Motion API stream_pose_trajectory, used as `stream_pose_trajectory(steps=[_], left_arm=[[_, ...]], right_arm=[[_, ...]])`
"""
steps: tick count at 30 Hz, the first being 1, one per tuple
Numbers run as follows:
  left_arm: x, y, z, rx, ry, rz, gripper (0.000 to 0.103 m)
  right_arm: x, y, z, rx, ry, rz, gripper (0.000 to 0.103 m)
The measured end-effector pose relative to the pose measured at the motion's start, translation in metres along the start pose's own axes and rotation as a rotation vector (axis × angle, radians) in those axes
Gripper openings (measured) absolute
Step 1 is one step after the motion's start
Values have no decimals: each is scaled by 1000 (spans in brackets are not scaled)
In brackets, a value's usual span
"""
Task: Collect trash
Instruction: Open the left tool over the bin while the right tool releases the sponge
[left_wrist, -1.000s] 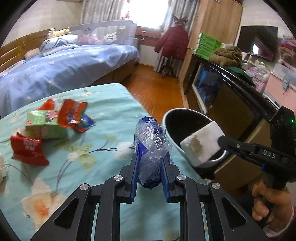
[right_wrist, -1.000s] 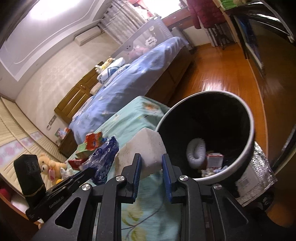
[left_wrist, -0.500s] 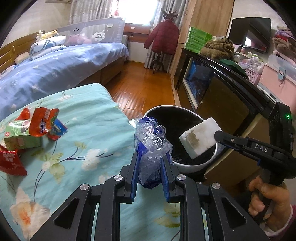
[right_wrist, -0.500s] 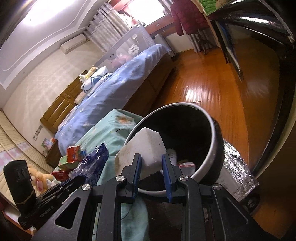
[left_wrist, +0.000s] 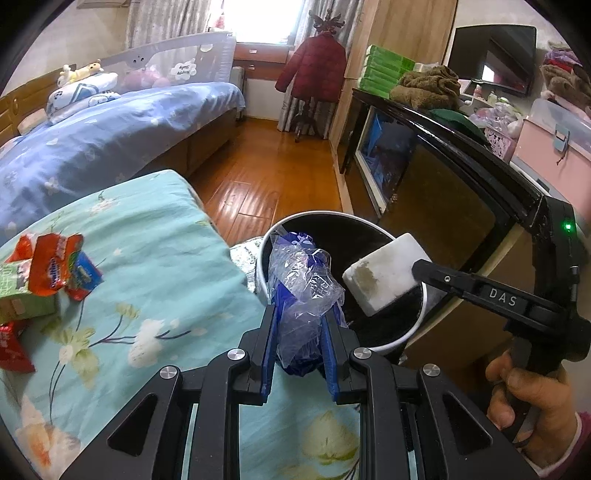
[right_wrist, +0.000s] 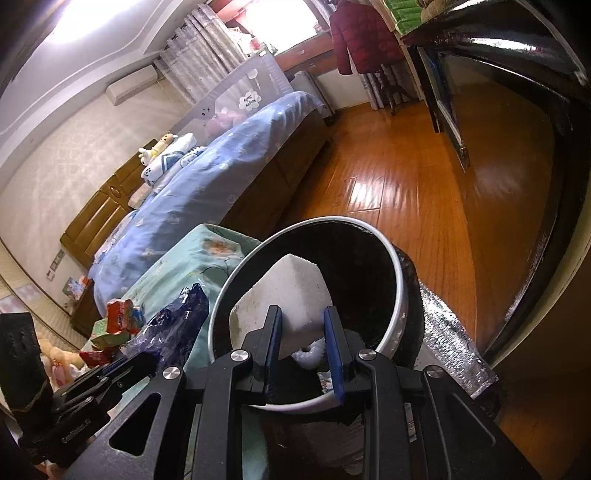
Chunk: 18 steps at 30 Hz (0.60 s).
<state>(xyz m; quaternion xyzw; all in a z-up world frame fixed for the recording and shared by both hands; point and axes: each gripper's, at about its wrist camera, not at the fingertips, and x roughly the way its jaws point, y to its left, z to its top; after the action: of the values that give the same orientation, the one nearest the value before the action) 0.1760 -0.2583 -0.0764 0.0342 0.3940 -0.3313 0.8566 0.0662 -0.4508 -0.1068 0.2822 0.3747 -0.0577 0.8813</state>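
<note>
Both of my grippers have carried their loads sideways off the flowered bedspread toward the bin since a second ago, and the bin's mouth now sits much closer under them.

My left gripper has its jaws clamped on a crumpled clear-and-blue plastic wrapper, which stands up between the blue pads. In the left wrist view the wrapper hangs over the near left rim of the round, white-rimmed bin, right where the turquoise bedspread ends.

My right gripper has its jaws clamped on a white foam block with a brown stain on one end. In the right wrist view the block is above the bin's dark opening, inside the circle of the rim. A white ring-shaped piece lies at the bottom of the bin, below the block. The person's hand grips the handle of the right gripper at the lower right of the left wrist view.

More trash lies on the bedspread, well apart from the bin: a red and blue snack packet, a green carton touching it, and a red packet nearer to me.

Behind, a bed with a blue cover stands across the wooden floor, and a red coat hangs on a stand.
</note>
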Motion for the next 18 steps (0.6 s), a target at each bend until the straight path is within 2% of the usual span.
stream_pose_trajectory(steps=[18], left_arm=[[32, -17, 20, 13, 27, 3, 21]], right_arm=[[22, -1, 17, -23, 35, -74, 27]])
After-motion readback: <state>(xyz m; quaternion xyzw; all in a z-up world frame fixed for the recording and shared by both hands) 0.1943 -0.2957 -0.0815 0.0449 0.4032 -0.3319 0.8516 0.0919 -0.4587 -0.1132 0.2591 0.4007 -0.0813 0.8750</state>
